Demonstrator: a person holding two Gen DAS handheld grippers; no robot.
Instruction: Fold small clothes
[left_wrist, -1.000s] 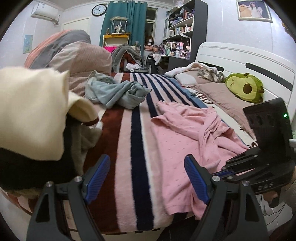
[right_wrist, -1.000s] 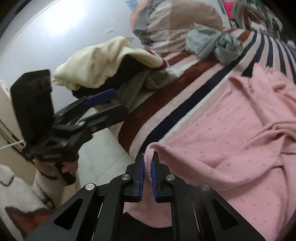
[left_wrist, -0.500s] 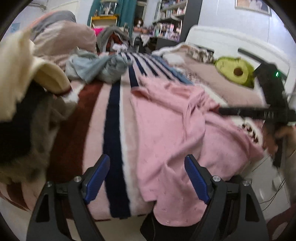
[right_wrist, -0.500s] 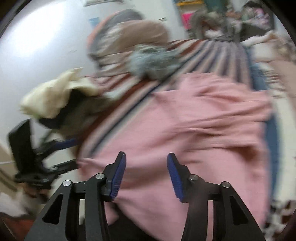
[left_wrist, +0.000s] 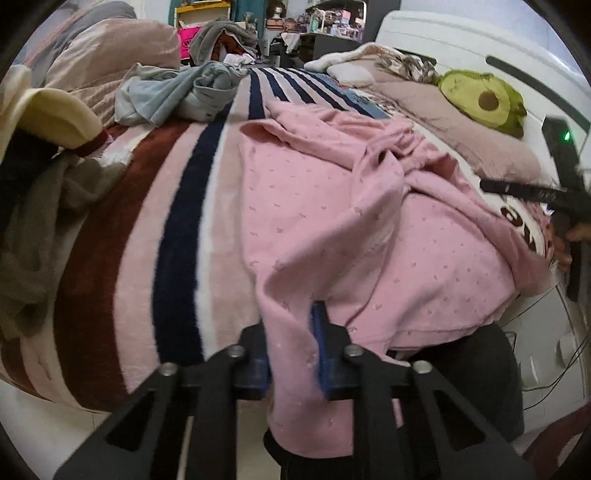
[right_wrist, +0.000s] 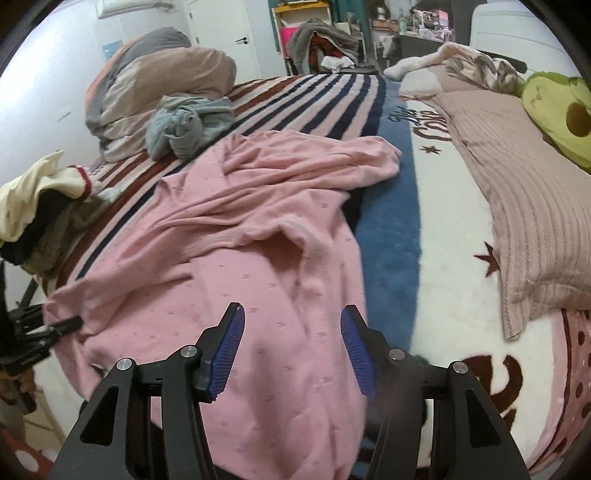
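A pink dotted garment (left_wrist: 332, 206) lies crumpled across the striped blanket and hangs over the bed's near edge; it also fills the right wrist view (right_wrist: 258, 236). My left gripper (left_wrist: 291, 350) is shut on the garment's lower hem at the bed edge. My right gripper (right_wrist: 291, 350) is open, its blue pads (right_wrist: 229, 350) just above the pink cloth near its right hem, holding nothing. The left gripper shows at the far left of the right wrist view (right_wrist: 55, 325), pinching the cloth corner. The right gripper's body (left_wrist: 546, 192) shows at the right of the left wrist view.
A grey-blue crumpled garment (left_wrist: 184, 92) lies further up the striped blanket (left_wrist: 177, 229). A pile of cream, black and grey clothes (left_wrist: 33, 147) sits at the left. A green avocado plush (left_wrist: 484, 99) and a pink pillow (right_wrist: 517, 192) lie at the right by the white headboard.
My right gripper let go of the pink hem, opened and moved to the garment's right side. My left gripper, open before, closed on the hem at the bed edge.
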